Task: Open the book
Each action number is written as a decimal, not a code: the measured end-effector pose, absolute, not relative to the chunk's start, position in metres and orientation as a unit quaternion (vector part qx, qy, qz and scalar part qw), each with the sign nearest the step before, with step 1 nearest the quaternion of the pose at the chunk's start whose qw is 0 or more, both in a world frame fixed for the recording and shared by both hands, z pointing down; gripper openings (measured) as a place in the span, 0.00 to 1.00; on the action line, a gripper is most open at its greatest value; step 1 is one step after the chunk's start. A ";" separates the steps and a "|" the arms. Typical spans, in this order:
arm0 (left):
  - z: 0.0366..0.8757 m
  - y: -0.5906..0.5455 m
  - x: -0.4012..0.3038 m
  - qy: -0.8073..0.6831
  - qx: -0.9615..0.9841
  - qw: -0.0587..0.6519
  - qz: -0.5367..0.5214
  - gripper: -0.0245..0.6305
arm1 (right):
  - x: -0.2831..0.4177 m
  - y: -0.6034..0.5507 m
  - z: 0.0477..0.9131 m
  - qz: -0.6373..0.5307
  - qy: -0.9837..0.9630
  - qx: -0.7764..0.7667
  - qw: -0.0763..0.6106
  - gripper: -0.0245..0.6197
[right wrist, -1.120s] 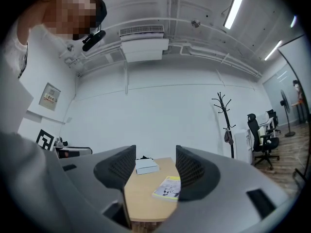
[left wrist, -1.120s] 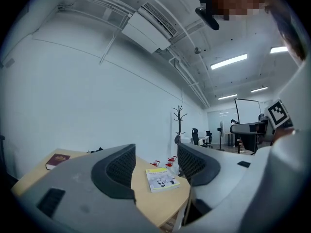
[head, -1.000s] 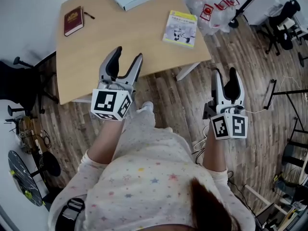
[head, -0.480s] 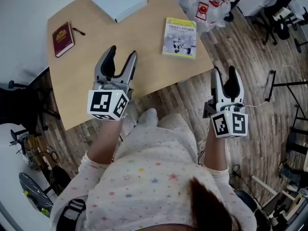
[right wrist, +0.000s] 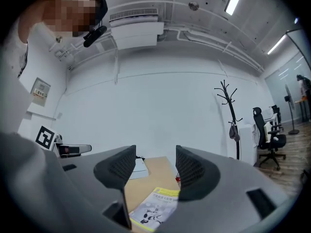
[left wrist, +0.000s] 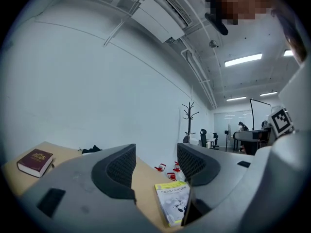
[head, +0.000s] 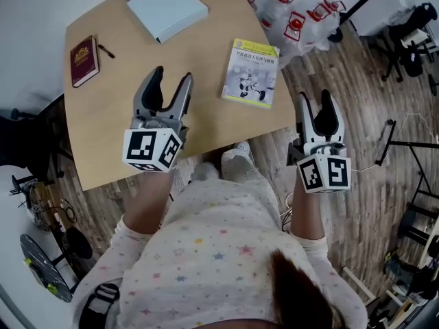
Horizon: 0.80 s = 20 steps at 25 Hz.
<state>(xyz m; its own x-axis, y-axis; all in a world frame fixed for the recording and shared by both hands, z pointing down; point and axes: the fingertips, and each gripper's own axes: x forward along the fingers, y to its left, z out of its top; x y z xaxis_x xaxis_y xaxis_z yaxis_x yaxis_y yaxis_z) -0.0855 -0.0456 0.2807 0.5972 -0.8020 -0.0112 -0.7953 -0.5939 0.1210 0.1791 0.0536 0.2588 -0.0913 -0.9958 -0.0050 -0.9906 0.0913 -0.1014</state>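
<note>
Below, tan table point(head: 171, 60), illustrated book point(head: 250, 64), plank floor point(head: 363, 94).

The book point(head: 251, 72), a thin paperback with a yellow-edged illustrated cover, lies closed, flat and slightly skewed near the right front corner of the bench point(head: 110, 108).

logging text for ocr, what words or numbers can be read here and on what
No text here can be read in full.
Yellow-edged book: title line on the cover, too small to read.
Dark red book: gold stamp, blurred.
Marker cubes: black-and-white square patterns only, no words.
Wall sign: too small to read.
</note>
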 end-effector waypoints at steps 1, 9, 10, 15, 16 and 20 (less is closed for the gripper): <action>0.281 -0.052 -0.079 -0.453 0.889 0.053 -0.033 0.41 | 0.187 0.043 0.259 -0.037 0.743 -0.668 0.037 0.41; 0.278 -0.087 -0.046 -0.504 0.862 0.044 -0.028 0.41 | 0.254 -0.021 0.258 -0.041 0.765 -0.642 0.036 0.41; 0.278 -0.090 -0.044 -0.508 0.860 0.040 -0.027 0.41 | 0.260 -0.027 0.261 -0.044 0.766 -0.641 0.035 0.41; 0.280 -0.103 -0.039 -0.516 0.855 0.035 -0.040 0.41 | 0.263 -0.051 0.277 -0.063 0.771 -0.634 0.031 0.41; 0.282 -0.106 -0.038 -0.515 0.855 0.035 -0.039 0.41 | 0.262 -0.055 0.279 -0.064 0.771 -0.632 0.030 0.41; 0.292 -0.123 -0.034 -0.507 0.860 0.043 -0.031 0.41 | 0.264 -0.067 0.282 -0.066 0.761 -0.645 0.025 0.40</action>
<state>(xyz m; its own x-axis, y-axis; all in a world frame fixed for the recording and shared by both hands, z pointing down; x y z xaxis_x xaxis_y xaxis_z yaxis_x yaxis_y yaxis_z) -0.0340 -0.1233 0.2925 0.4831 -0.8755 -0.0093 -0.8703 -0.4813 0.1048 0.2640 -0.0668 0.2816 -0.1668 -0.9849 0.0471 -0.9784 0.1594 -0.1317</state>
